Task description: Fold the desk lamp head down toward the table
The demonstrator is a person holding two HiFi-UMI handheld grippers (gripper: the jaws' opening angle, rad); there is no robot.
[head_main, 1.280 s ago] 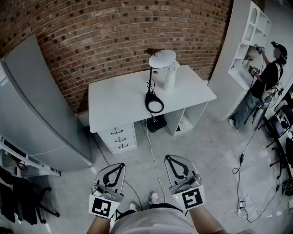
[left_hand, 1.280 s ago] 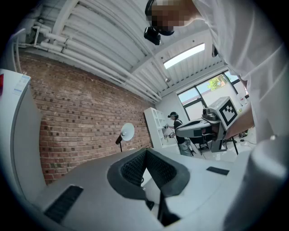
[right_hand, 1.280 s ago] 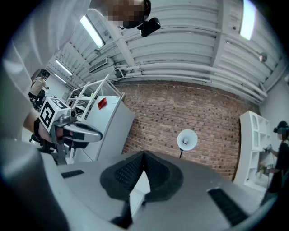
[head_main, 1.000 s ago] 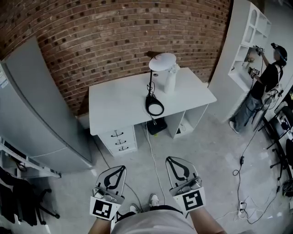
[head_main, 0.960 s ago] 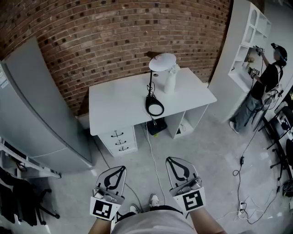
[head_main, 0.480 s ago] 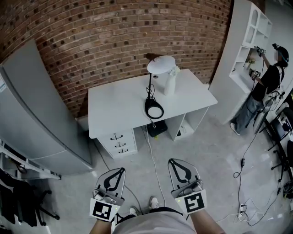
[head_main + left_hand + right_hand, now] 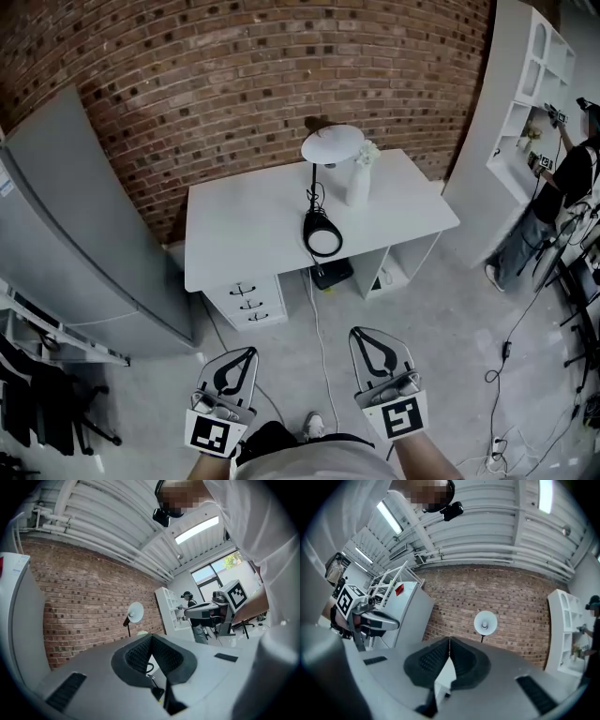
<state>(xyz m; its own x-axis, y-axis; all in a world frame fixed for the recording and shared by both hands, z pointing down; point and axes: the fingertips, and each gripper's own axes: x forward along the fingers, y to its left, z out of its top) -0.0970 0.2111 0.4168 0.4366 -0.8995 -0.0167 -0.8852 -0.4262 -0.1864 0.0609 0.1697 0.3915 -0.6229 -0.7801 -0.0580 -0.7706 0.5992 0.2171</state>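
The desk lamp stands on the white desk (image 7: 244,225), far ahead of both grippers. Its round white head (image 7: 332,144) is raised on a thin black stem, and its ring-shaped base (image 7: 322,234) rests near the desk's front edge. The lamp head (image 7: 136,612) shows small in the left gripper view, and the same lamp head (image 7: 485,622) faces the camera in the right gripper view. My left gripper (image 7: 249,353) and right gripper (image 7: 360,332) hang side by side over the floor, short of the desk. Both are shut, with nothing between their tips.
A white vase (image 7: 357,180) stands beside the lamp. A grey fridge (image 7: 75,234) is at the left, a white shelf unit (image 7: 530,84) with a person (image 7: 562,183) at the right. Drawers (image 7: 248,300) and a black box (image 7: 333,275) sit under the desk. A cable (image 7: 322,347) crosses the floor.
The view and both grippers have come forward toward the desk, which now looks a little larger and sits further right. The lamp has not moved and both grippers stay shut.
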